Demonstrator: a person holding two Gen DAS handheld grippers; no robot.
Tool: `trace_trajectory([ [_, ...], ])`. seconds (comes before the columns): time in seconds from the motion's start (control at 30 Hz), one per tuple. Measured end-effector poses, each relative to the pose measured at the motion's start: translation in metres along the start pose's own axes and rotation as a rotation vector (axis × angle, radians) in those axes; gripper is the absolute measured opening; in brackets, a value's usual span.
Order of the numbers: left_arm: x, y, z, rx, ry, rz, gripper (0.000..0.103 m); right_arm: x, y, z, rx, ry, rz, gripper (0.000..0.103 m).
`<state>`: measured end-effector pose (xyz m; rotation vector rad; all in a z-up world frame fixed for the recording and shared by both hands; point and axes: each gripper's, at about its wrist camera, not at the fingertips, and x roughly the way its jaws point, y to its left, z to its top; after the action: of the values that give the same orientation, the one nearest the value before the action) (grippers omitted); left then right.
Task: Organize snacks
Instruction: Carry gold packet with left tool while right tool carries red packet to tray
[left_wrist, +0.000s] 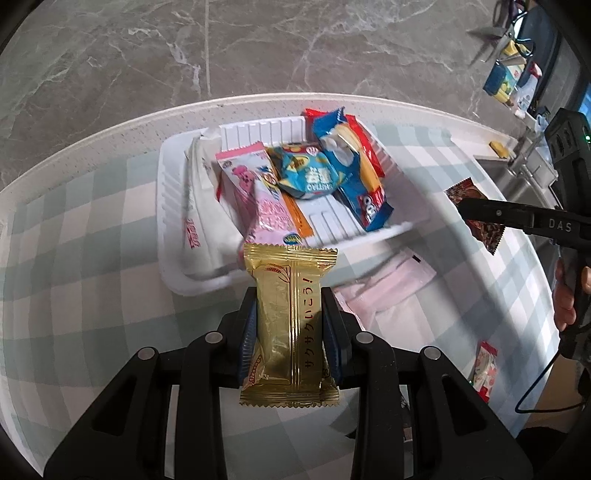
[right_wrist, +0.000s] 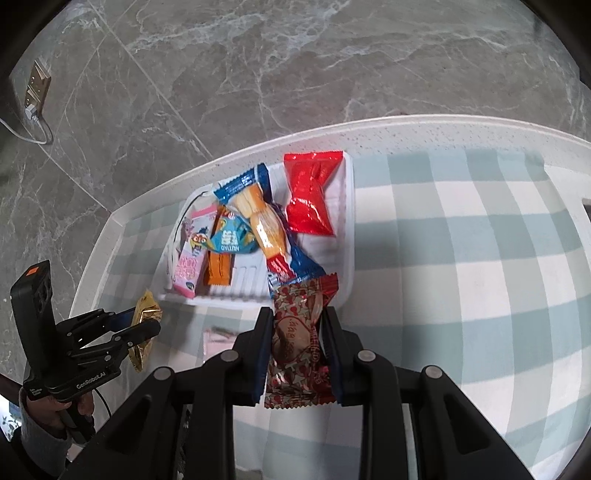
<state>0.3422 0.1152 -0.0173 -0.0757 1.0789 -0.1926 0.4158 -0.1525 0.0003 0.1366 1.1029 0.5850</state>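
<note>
My left gripper (left_wrist: 290, 295) is shut on a gold snack packet (left_wrist: 290, 325), held above the checked cloth just in front of the white tray (left_wrist: 173, 206). The same left gripper (right_wrist: 142, 321) and gold snack packet (right_wrist: 146, 314) show at the lower left of the right wrist view. My right gripper (right_wrist: 297, 314) is shut on a red-brown patterned snack packet (right_wrist: 299, 339) near the front edge of the white tray (right_wrist: 349, 229). That right gripper (left_wrist: 461, 205) and patterned packet (left_wrist: 480, 229) appear at the right of the left wrist view. The tray holds pink, blue, orange and red packets.
A pink packet (left_wrist: 388, 284) lies on the cloth in front of the tray, and a small red-white packet (left_wrist: 485, 369) lies at the table's right edge. A sink with a tap (left_wrist: 524, 162) stands to the right. A marble floor lies beyond the table's far edge.
</note>
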Motion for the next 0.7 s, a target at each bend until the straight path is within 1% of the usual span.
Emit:
trace_trajectory([
  [0.37,0.005,0.027,0.032,-0.030,-0.026,0.000,0.029,0.020,0.006,0.027,-0.031,0.000,-0.001,0.029],
  [0.63,0.019,0.045,0.070,-0.023,-0.041,0.001,0.029,0.039,0.006,0.039,-0.035,0.013,0.003,0.029],
  [0.7,0.024,0.049,0.082,-0.026,-0.045,-0.010,0.029,0.043,0.006,0.041,-0.035,0.015,0.005,0.029],
])
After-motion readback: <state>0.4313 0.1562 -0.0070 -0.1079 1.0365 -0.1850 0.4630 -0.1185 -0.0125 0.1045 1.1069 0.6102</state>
